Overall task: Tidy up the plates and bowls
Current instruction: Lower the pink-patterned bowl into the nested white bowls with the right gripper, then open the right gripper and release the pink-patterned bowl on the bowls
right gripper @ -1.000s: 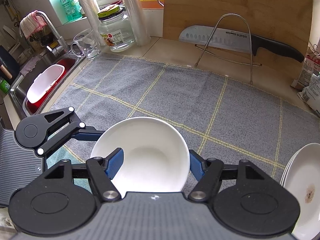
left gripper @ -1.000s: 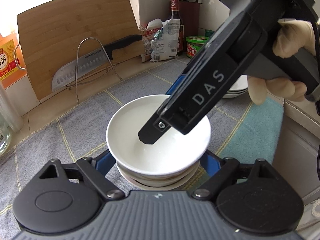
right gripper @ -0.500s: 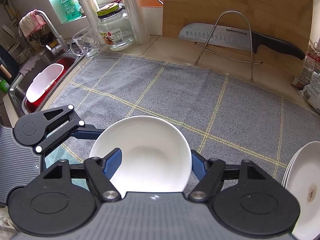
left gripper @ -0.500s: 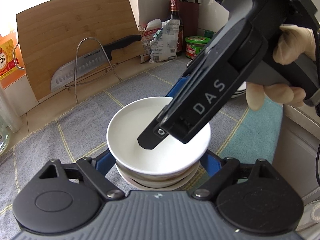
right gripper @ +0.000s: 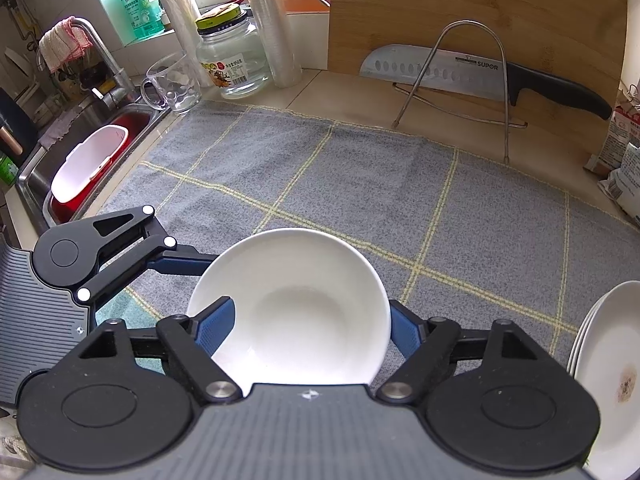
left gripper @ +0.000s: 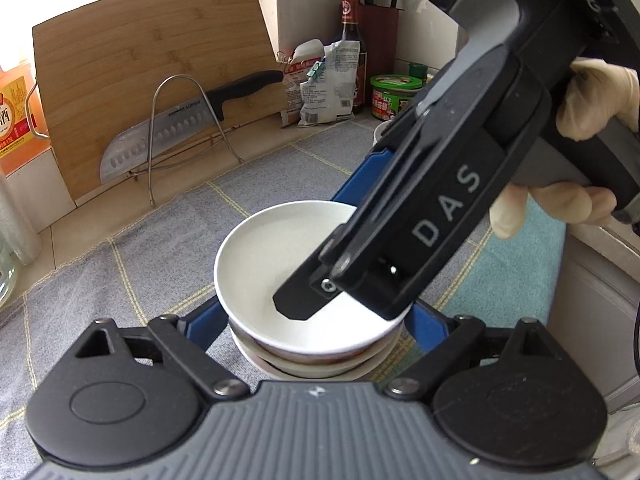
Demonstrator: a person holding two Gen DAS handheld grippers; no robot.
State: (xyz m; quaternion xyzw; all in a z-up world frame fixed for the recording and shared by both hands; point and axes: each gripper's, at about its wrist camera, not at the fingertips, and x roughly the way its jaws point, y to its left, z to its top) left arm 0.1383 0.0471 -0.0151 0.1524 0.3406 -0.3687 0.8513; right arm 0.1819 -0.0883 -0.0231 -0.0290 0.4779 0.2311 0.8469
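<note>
A white bowl (left gripper: 276,256) tops a short stack of bowls (left gripper: 304,364) on the grey checked cloth. My left gripper (left gripper: 312,320) is open, its blue fingers on either side of the stack. My right gripper (right gripper: 308,328) straddles the top bowl (right gripper: 296,304): its left finger (right gripper: 216,328) lies inside the bowl, its right finger (right gripper: 404,332) outside the rim. The jaws stand wide, and I cannot tell whether they pinch the rim. The right gripper's body (left gripper: 440,216) hangs over the bowl in the left wrist view. A stack of white plates (right gripper: 608,372), the top one stained, lies to the right.
A bamboo cutting board (right gripper: 472,12) leans at the back with a knife (right gripper: 480,76) on a wire stand. A glass jar (right gripper: 230,60), a mug (right gripper: 172,84) and the sink (right gripper: 80,152) are at the left. Bottles and food packets (left gripper: 324,80) stand at the back.
The right gripper's body has shifted slightly right and down over the bowl in the left wrist view. The bowls and the left gripper have stayed in place.
</note>
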